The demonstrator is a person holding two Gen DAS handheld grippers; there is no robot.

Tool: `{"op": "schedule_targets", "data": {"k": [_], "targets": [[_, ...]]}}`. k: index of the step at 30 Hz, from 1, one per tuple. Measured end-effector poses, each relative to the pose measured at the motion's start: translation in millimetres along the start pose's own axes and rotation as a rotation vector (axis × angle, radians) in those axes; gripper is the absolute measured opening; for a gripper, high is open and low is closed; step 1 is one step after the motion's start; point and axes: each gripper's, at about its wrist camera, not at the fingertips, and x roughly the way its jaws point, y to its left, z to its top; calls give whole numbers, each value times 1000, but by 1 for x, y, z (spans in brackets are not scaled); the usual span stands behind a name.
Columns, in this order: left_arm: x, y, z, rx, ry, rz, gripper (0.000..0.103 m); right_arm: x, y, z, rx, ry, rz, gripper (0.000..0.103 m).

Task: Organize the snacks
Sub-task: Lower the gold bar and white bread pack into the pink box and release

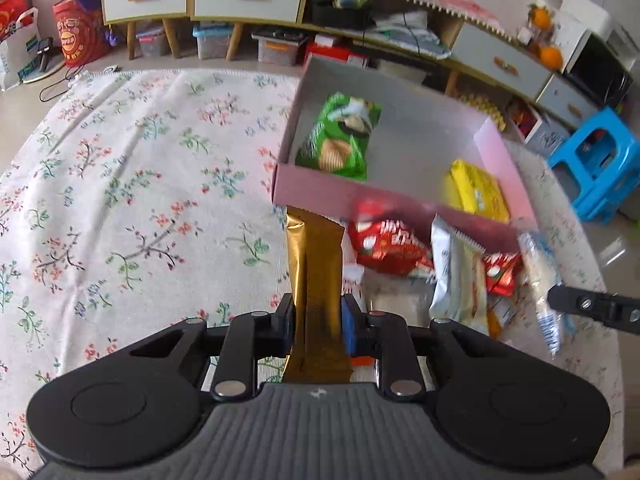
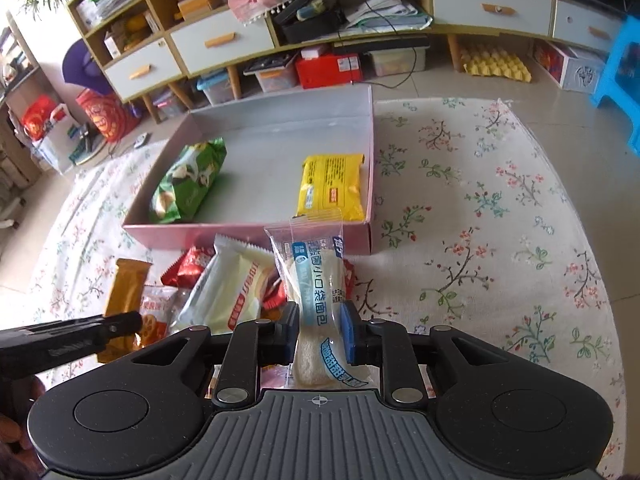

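My left gripper (image 1: 318,320) is shut on a gold snack bar (image 1: 316,256), which sticks out forward just short of the pink box (image 1: 320,188). My right gripper (image 2: 318,328) is shut on a clear bread packet with blue print (image 2: 316,280), held in front of the box's near wall (image 2: 248,236). Inside the box lie a green crisps bag (image 2: 188,180) on the left and a yellow packet (image 2: 332,188) on the right. Between the grippers and the box is a loose pile holding a cream packet (image 2: 236,288) and red packets (image 2: 188,264).
Everything sits on a floral rug (image 2: 480,220) on the floor. A low cabinet with drawers (image 2: 224,40) and storage bins under it runs along the back. A blue plastic stool (image 1: 596,160) stands to the right of the box.
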Motion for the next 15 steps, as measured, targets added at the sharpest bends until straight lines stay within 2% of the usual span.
{"op": "schedule_targets", "data": {"k": [7, 10, 15], "targets": [[-14, 6, 14, -24, -100, -3, 21, -6, -10, 10, 59, -24, 19, 21], [-11, 5, 19, -33, -117, -10, 21, -7, -17, 17, 88, -43, 18, 21], [-4, -2, 34, 25, -173, -6, 21, -1, -28, 33, 168, -50, 54, 21]]}}
